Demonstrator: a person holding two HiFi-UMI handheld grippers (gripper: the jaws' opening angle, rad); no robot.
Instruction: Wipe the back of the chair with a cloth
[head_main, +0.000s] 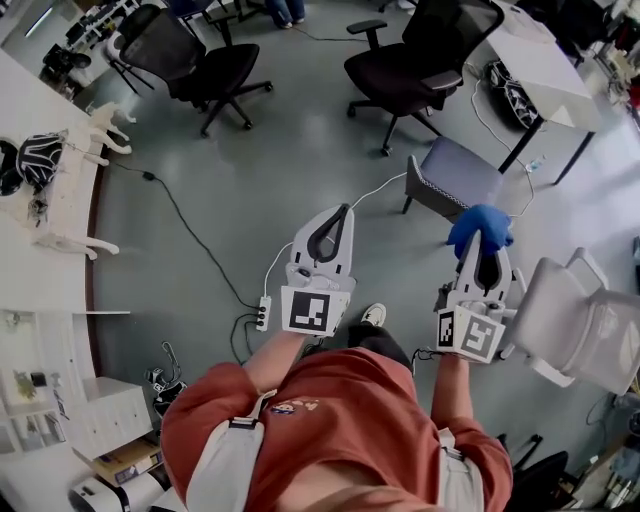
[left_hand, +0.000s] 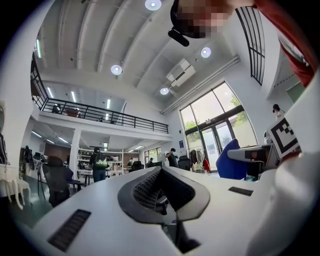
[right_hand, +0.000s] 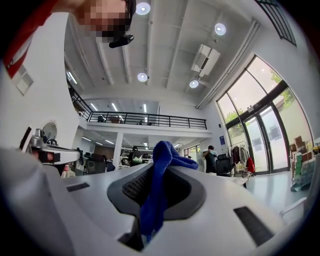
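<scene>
My right gripper (head_main: 482, 250) is shut on a blue cloth (head_main: 480, 228), which bunches over the jaw tips. In the right gripper view the blue cloth (right_hand: 154, 195) hangs down the slot between the jaws of that gripper (right_hand: 162, 167). My left gripper (head_main: 343, 212) is shut with nothing in it, and the left gripper view shows the same gripper (left_hand: 161, 171) with its jaw tips together. Both are held in front of the person's chest, over the floor. A white chair (head_main: 575, 320) stands just right of the right gripper. Both gripper views look out into the hall and show none of these chairs.
A grey padded seat (head_main: 455, 172) stands ahead of the right gripper. Two black office chairs (head_main: 195, 60) (head_main: 420, 50) are farther off. White tables (head_main: 45, 200) (head_main: 545, 70) flank the floor. A cable and power strip (head_main: 263, 313) lie by the person's feet.
</scene>
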